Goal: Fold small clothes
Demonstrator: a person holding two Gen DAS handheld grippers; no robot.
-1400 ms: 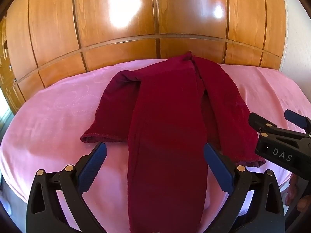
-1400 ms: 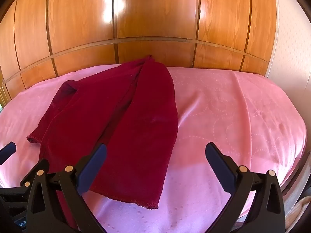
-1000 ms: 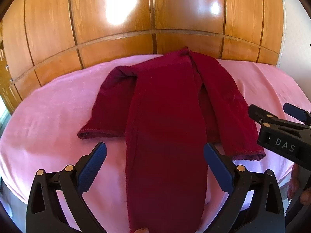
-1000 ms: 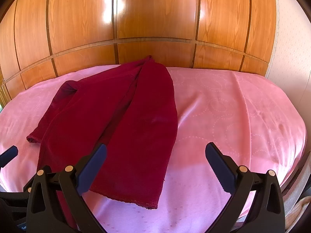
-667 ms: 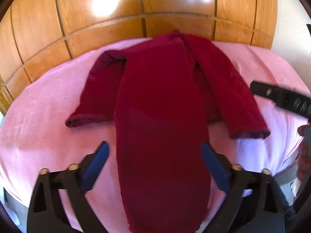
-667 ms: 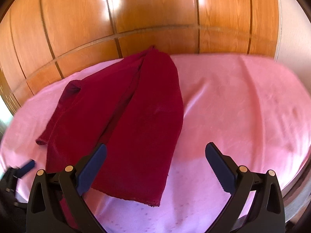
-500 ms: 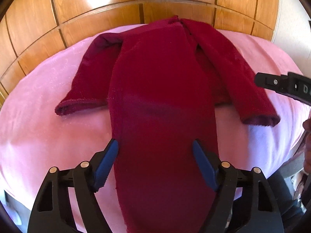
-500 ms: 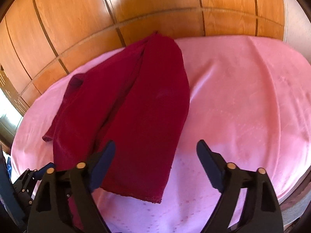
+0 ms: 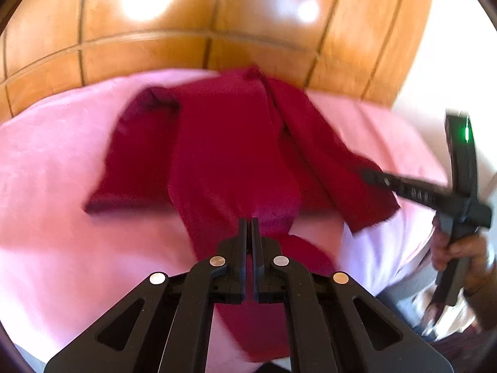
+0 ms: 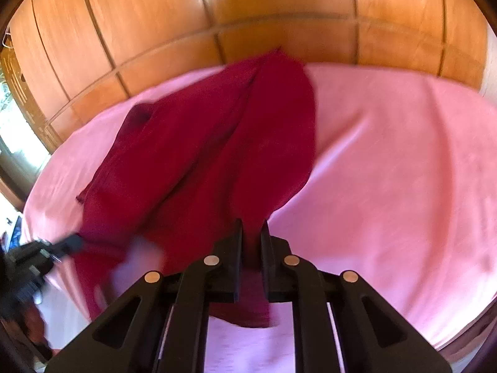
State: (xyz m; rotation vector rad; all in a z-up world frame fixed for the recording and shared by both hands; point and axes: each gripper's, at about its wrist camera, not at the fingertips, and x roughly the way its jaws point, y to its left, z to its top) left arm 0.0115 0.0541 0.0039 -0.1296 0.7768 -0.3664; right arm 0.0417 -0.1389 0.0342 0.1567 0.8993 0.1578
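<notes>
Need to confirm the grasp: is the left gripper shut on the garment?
Shut: the left gripper has its jaws nearly together, pinching the red garment near its close end.

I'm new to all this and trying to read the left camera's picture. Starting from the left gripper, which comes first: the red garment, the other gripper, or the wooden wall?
1. Red garment: pinched between the left gripper fingers, right at the tips.
2. Right gripper: off to the right, over the garment's right strip.
3. Wooden wall: farthest, beyond the pink bed.
</notes>
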